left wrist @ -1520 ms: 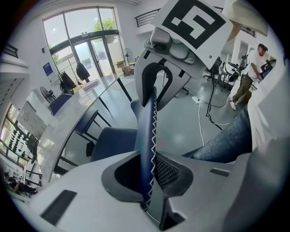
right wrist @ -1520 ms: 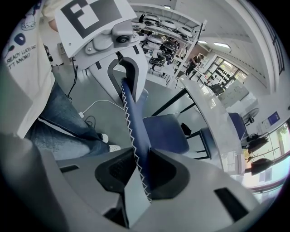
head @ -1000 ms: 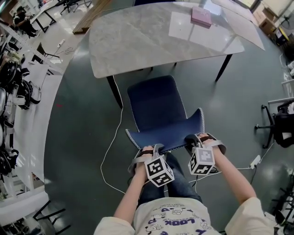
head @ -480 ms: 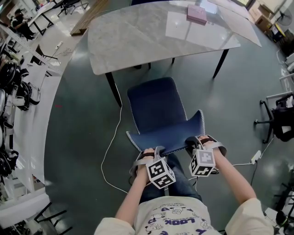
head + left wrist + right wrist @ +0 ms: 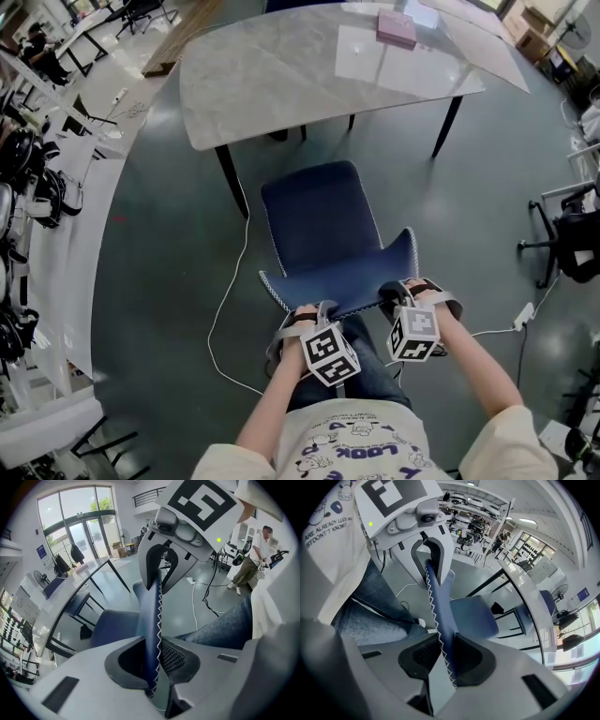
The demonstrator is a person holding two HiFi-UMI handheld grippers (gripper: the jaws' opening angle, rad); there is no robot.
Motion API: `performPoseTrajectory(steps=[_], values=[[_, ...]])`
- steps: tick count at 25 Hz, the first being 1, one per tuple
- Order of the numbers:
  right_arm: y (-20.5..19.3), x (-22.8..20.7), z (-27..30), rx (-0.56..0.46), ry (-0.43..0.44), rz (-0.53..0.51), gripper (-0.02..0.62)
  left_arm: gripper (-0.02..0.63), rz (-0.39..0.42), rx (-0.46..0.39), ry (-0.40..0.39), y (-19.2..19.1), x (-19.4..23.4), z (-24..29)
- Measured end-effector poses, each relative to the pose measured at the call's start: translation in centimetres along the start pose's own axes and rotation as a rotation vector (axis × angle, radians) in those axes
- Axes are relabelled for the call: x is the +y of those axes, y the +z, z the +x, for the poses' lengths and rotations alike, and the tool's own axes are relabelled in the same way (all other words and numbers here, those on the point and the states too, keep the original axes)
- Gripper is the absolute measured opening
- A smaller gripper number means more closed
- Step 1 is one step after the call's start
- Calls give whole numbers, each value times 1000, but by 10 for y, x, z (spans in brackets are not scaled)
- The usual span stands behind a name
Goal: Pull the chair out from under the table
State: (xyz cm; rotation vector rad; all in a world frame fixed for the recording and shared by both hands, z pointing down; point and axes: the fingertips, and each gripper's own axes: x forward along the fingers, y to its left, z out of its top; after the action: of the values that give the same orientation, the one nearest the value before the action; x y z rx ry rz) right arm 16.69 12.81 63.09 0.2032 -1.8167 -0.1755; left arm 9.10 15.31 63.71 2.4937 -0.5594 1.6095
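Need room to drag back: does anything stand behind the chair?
The person's legs stand right behind the chair backrest, and a white cable lies on the floor beside it. Nothing else visible.

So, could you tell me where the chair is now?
In the head view, the blue chair sits centre frame, just clear of the table, backrest held by the left gripper and right gripper.

table [image 5: 281, 75] far edge cropped (at top), chair [image 5: 314, 225] legs hidden beneath seat
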Motion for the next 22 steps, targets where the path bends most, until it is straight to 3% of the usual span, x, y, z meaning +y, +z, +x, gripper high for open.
performPoseTrajectory(steps=[14, 18, 22], values=[[3, 2, -1, -27, 0, 84, 132, 127, -84, -48, -52, -1, 3, -5], [7, 11, 1, -53, 98, 177, 302, 187, -163, -101, -97, 3, 5, -11], [15, 8, -7, -85, 93, 176, 304, 239, -191, -165, -117, 13, 13, -29]])
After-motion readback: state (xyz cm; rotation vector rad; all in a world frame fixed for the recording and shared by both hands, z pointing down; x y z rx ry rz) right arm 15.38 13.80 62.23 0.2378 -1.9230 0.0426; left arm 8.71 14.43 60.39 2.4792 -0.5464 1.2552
